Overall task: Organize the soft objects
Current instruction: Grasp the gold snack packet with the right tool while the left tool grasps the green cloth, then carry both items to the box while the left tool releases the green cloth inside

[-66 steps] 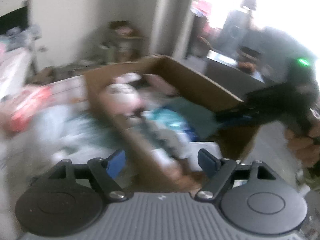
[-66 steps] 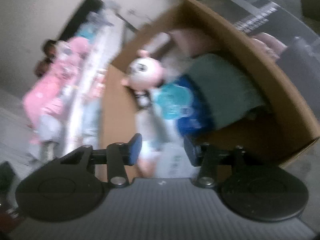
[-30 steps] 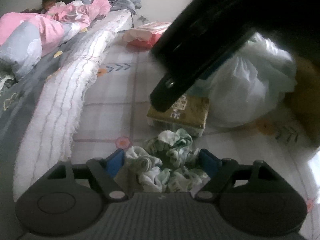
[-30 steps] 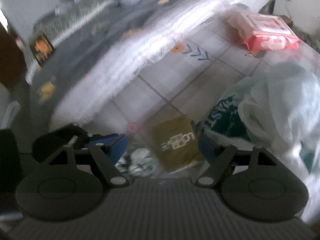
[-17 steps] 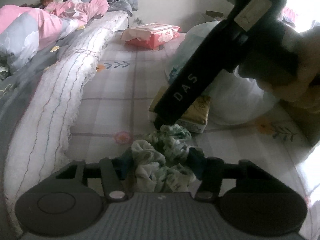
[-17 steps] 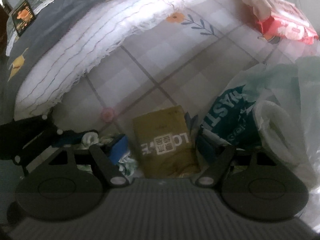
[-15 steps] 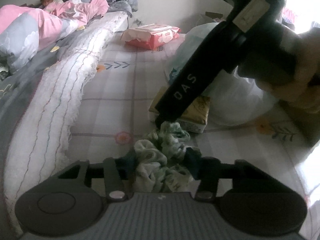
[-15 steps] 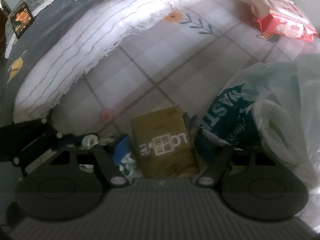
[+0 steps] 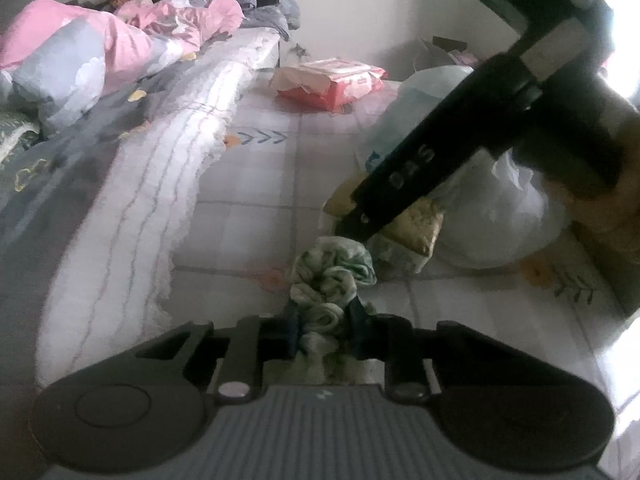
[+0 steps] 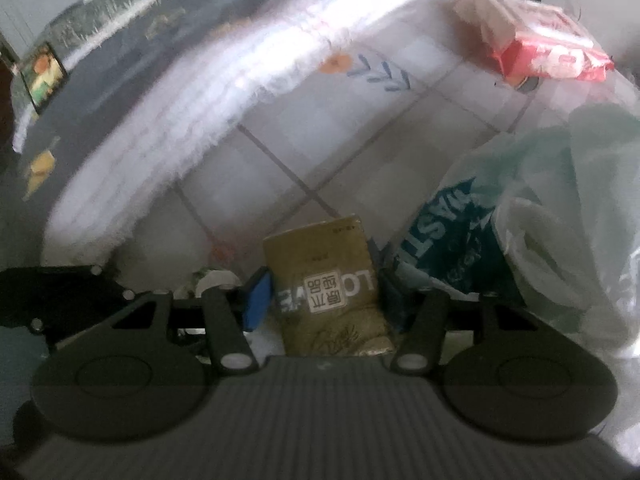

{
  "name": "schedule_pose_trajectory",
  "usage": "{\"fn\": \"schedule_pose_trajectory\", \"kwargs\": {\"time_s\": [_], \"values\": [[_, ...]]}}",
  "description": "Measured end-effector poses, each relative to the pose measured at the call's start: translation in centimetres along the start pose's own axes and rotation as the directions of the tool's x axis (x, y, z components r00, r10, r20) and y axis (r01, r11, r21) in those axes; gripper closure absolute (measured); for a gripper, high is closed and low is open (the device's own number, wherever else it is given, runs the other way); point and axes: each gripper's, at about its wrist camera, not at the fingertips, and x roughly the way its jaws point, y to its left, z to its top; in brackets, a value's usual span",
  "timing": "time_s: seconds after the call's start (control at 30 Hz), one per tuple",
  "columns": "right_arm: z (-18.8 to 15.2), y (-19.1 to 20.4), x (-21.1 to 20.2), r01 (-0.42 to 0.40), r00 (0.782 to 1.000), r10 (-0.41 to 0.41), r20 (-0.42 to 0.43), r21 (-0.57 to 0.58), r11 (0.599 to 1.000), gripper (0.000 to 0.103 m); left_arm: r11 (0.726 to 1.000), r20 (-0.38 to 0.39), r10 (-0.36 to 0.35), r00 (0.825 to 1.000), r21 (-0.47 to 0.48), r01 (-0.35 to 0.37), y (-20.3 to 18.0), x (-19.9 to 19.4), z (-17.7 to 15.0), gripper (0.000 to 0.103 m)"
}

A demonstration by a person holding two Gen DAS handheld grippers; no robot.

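Note:
A crumpled green-and-white cloth [image 9: 332, 276] lies on the checked bed sheet [image 9: 264, 184]. My left gripper [image 9: 323, 334] is closing on its near end, and the pads pinch the fabric. Just beyond it, my right gripper [image 9: 349, 229] points steeply down at a tan tissue pack [image 9: 416, 226]. In the right wrist view the tissue pack [image 10: 320, 256] sits between the fingers of the right gripper [image 10: 324, 298]. Those jaws are closing, and the pads touch the pack's two sides. A bit of the cloth [image 10: 216, 278] shows to the pack's left.
A white plastic bag [image 9: 500, 216] bulges right behind the tissue pack. Farther back lies a red wipes pack [image 9: 332, 80]. A white fringed blanket [image 9: 160, 184] runs along the left. A person lies under a pink duvet [image 9: 120, 44] at the bed's head.
Both grippers left the cardboard box for the bed. The left jaws narrowed onto the cloth. The right gripper sank over the tissue pack and its jaws drew in.

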Motion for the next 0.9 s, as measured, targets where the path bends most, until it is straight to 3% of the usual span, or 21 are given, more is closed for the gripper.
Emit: {"fn": "schedule_pose_trajectory", "kwargs": {"time_s": [0.4,0.67,0.9], "values": [[-0.9,-0.3,-6.5,-0.103,0.985,0.089,0.15,0.09,0.991,0.047,0.999,0.112,-0.005,0.994,-0.043,0.01,1.1,-4.3,2.3,0.08],[-4.1,-1.8,-11.8,-0.146,0.963,0.101,0.251,0.167,0.975,0.047,0.998,0.195,-0.058,0.979,0.022,0.055,-1.6,-7.2,4.4,0.08],[-9.0,-5.1,-16.8,-0.158,0.94,0.062,0.336,0.265,0.951,0.047,0.984,0.224,-0.155,0.962,0.124,0.129,-5.8,-8.2,6.2,0.08]]}}
